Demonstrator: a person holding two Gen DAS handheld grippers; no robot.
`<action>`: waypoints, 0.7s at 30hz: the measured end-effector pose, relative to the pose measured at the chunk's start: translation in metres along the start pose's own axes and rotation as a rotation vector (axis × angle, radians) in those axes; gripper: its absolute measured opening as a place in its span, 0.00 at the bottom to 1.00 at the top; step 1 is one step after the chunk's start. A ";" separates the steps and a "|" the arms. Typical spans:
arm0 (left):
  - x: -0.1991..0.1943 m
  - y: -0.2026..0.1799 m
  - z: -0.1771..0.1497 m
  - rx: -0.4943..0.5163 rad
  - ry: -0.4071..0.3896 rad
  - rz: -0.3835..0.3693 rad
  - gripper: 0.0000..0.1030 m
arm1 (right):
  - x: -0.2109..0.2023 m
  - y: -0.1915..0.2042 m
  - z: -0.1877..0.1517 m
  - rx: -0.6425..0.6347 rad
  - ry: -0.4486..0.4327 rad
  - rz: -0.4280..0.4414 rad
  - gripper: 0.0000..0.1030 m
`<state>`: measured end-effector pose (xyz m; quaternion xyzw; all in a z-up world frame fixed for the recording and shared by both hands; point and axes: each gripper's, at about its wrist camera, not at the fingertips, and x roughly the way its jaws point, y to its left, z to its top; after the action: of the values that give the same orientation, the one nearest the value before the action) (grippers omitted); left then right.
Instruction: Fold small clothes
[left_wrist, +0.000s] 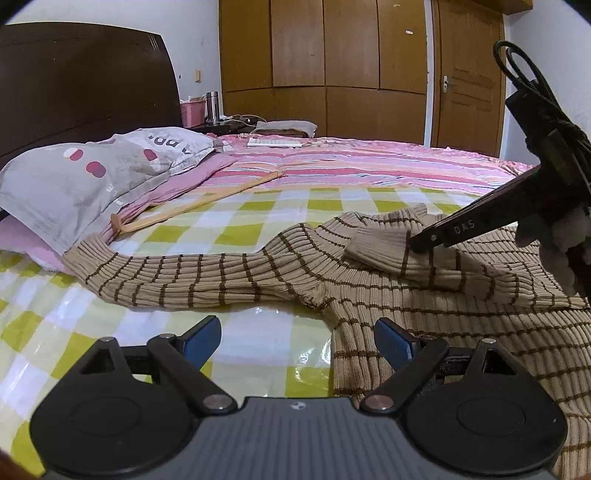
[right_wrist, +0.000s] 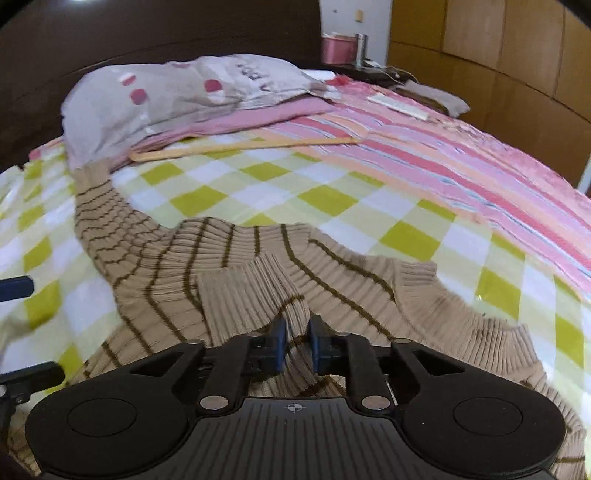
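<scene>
A tan ribbed sweater (left_wrist: 424, 325) (right_wrist: 166, 280) with brown stripes lies flat on a green checked sheet (left_wrist: 221, 229) (right_wrist: 332, 192). One sleeve (left_wrist: 166, 273) stretches out to the left toward the pillow. The other sleeve (left_wrist: 384, 251) (right_wrist: 255, 291) is folded across the chest. My right gripper (right_wrist: 297, 334) (left_wrist: 419, 245) sits low on that folded sleeve, its jaws a narrow way apart, with the knit running loosely between the blue pads. My left gripper (left_wrist: 297, 332) hovers open at the sweater's left side below the armpit, nothing between its fingers.
A grey dotted pillow (left_wrist: 92, 173) (right_wrist: 166, 92) lies at the head of the bed. A wooden hanger (left_wrist: 199, 203) (right_wrist: 240, 146) rests behind the sweater. Farther back are a pink striped quilt (left_wrist: 369, 166), a dark headboard (left_wrist: 74, 81), a wardrobe (left_wrist: 325, 55) and a door.
</scene>
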<state>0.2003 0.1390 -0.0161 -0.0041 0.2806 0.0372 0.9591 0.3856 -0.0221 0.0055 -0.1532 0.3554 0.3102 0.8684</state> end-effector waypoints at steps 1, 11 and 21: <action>0.000 0.000 0.000 -0.001 -0.002 -0.002 0.92 | -0.004 0.000 -0.001 0.022 -0.019 0.002 0.21; -0.005 -0.003 0.001 0.001 -0.015 -0.012 0.92 | -0.062 0.003 -0.063 0.093 -0.109 -0.130 0.29; -0.005 -0.011 -0.002 0.022 -0.012 -0.010 0.92 | -0.089 -0.073 -0.124 0.427 -0.055 -0.358 0.21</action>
<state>0.1960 0.1275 -0.0151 0.0053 0.2750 0.0292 0.9610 0.3187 -0.1760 -0.0142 -0.0187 0.3560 0.0738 0.9314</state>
